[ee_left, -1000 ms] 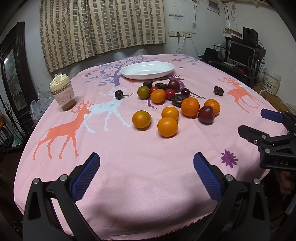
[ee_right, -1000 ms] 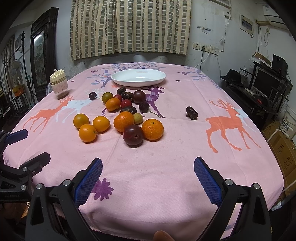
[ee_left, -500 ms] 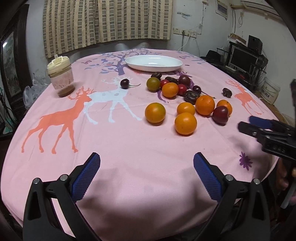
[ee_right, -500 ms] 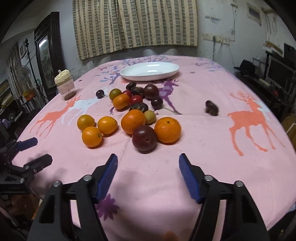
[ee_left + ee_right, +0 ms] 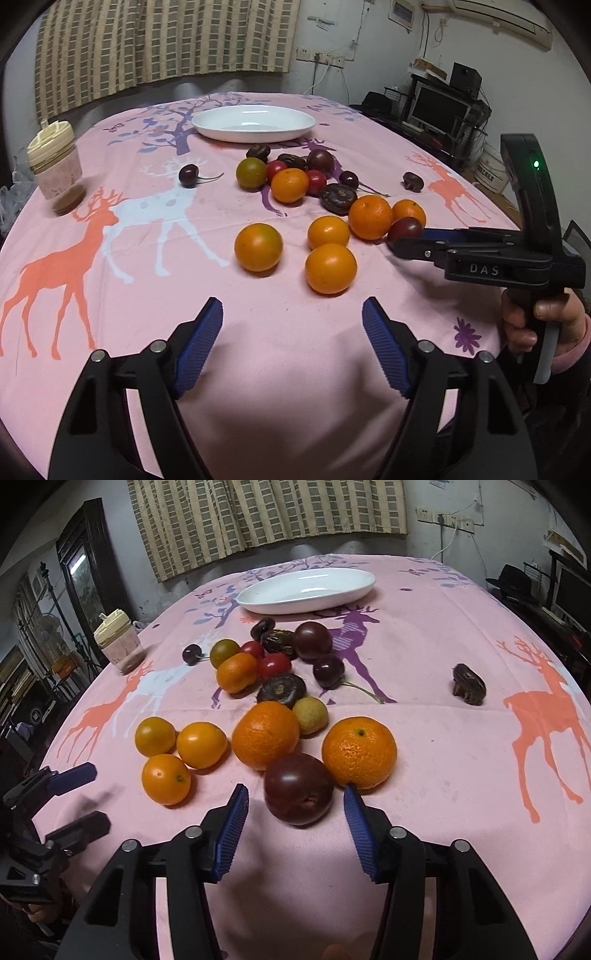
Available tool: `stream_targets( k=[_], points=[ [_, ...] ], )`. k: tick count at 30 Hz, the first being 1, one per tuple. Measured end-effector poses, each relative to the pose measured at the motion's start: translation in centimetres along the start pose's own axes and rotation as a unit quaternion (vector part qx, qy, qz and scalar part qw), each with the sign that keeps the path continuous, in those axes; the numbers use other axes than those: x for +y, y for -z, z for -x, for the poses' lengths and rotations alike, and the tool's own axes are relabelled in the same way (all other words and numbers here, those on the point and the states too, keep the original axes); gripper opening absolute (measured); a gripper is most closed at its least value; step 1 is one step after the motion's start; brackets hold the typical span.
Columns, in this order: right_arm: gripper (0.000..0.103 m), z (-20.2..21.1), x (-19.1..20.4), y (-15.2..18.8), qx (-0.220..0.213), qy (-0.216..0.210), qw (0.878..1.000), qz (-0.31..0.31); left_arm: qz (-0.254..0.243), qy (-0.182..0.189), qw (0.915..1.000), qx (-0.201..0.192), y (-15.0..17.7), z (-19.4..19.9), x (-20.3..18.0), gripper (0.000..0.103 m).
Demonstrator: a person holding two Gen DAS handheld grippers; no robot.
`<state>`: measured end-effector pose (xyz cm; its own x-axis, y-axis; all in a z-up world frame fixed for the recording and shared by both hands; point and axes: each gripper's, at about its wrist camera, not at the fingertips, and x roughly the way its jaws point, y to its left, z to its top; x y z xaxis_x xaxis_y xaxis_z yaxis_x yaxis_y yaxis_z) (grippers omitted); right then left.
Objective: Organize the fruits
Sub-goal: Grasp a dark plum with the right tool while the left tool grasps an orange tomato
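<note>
Across the bench [image 5: 147, 280] lies a pink cloth printed with deer and trees, under a striped curtain [image 5: 266, 520] on the far wall; a monitor [image 5: 439, 109] and shelves crowd the room's right side, a dark framed glass [image 5: 79, 572] the left.

Ahead of the right gripper [image 5: 295, 812], a dark plum [image 5: 298, 788] sits just between the tips of its blue fingers [image 5: 232, 834], which have just been closing to a narrow gap but are not pressing it. One mandarin [image 5: 359, 752] touches the plum beyond the right finger, another [image 5: 265, 734] beyond the left.

The left gripper [image 5: 293, 345] hovers over bare cloth, its fingers [image 5: 199, 343] fairly wide though they have just been narrowing, nothing between them. Three oranges [image 5: 330, 268] lie just ahead of it.

Farther off sit cherries, small tomatoes and dark dates, then a white plate [image 5: 306, 590], empty. One date [image 5: 468, 689] lies well apart to the right. A lidded jar [image 5: 55, 171] stands far left. A hand [image 5: 539, 325] grips the right tool's handle.
</note>
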<state>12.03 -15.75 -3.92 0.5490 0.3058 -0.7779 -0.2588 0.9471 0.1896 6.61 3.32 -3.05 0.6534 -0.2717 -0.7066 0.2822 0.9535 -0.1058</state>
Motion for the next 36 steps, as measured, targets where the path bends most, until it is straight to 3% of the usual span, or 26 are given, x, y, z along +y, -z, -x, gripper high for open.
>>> stream_targets(
  k=[3, 7, 12, 20, 21, 27, 30, 33, 36],
  points=[
    [0.038, -0.3, 0.2, -0.2, 0.002, 0.007, 1.000, 0.005, -0.001, 0.008, 0.9998, 0.016, -0.5, -0.9, 0.0, 0.065],
    [0.038, -0.2, -0.2, -0.4, 0.008, -0.008, 1.000, 0.005, -0.004, 0.021, 0.9993, 0.030, -1.3, -2.0, -0.4, 0.063],
    [0.038, 1.5, -1.5, -1.1, -0.006, -0.060, 0.998, -0.024, -0.018, 0.028, 0.9985, 0.043, -2.4, -3.6, -1.1, 0.062],
    [0.038, 2.7, -2.3, -3.0, -0.028, -0.062, 0.998, -0.018, -0.026, 0.043, 0.9960, 0.074, -3.1, -5.6, -1.8, 0.045],
    [0.038, 2.6, -2.3, -3.2, -0.027, -0.062, 0.998, -0.015, -0.027, 0.049, 0.9955, 0.077, -3.1, -5.8, -1.8, 0.039],
    [0.038, 2.3, -2.3, -6.1, -0.030, -0.072, 0.997, 0.004, -0.022, 0.076, 0.9932, 0.086, -3.8, -5.4, -1.2, 0.039],
    [0.038, 2.0, -2.1, -9.4, -0.040, -0.077, 0.996, 0.025, -0.016, 0.105, 0.9921, 0.067, -6.7, -4.1, 0.7, 0.039],
    [0.038, 0.4, -2.3, -15.0, -0.066, -0.081, 0.994, 0.034, -0.025, 0.087, 0.9954, 0.031, -11.8, -3.7, 2.8, 0.039],
    [0.039, -2.7, -2.7, -19.7, -0.072, -0.068, 0.995, 0.024, -0.017, 0.056, 0.9982, 0.004, -17.7, -6.0, 5.3, 0.039]
  ],
)
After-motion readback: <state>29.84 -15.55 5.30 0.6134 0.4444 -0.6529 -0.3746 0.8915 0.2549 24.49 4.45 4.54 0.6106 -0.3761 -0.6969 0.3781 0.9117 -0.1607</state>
